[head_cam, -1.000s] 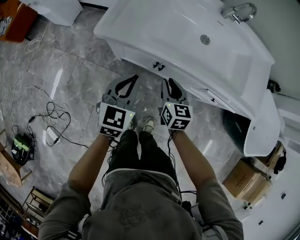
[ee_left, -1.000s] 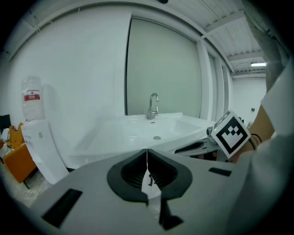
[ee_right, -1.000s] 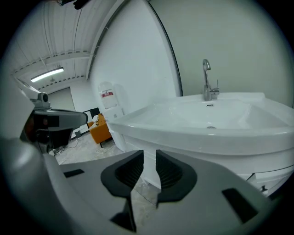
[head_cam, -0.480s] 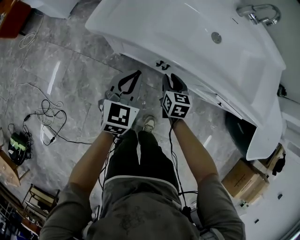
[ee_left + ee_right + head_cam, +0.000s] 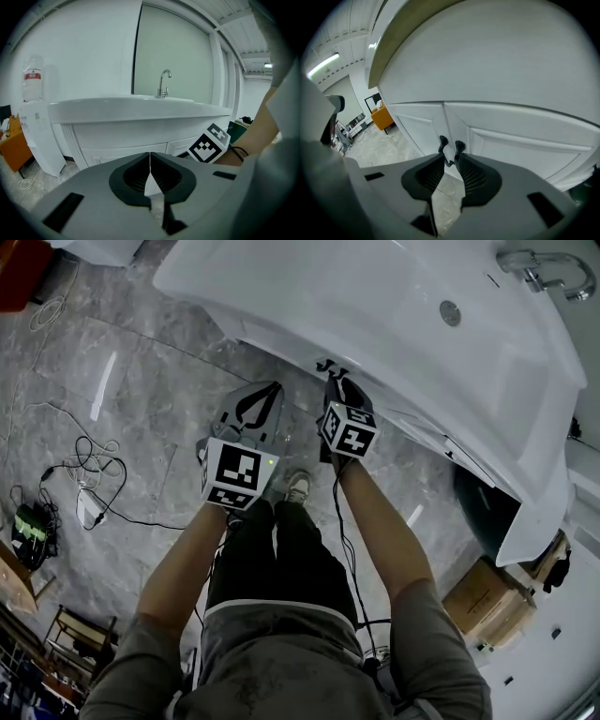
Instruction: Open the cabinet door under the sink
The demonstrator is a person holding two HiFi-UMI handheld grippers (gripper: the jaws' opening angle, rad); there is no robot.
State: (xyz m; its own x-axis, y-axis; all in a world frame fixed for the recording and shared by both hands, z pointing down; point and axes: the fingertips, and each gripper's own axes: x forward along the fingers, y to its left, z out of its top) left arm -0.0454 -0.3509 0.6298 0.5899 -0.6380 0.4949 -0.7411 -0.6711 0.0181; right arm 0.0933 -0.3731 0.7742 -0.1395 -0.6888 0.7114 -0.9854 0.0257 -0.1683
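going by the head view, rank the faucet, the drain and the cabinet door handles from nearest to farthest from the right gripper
From the right gripper:
1. cabinet door handles, just ahead of its tips, under the front edge of the sink.
2. drain, up and to the right, in the bowl.
3. faucet, at the back edge, top right corner.

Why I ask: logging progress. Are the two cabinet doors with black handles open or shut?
Shut. In the right gripper view, both doors lie flush, their edges meeting, with the handles side by side.
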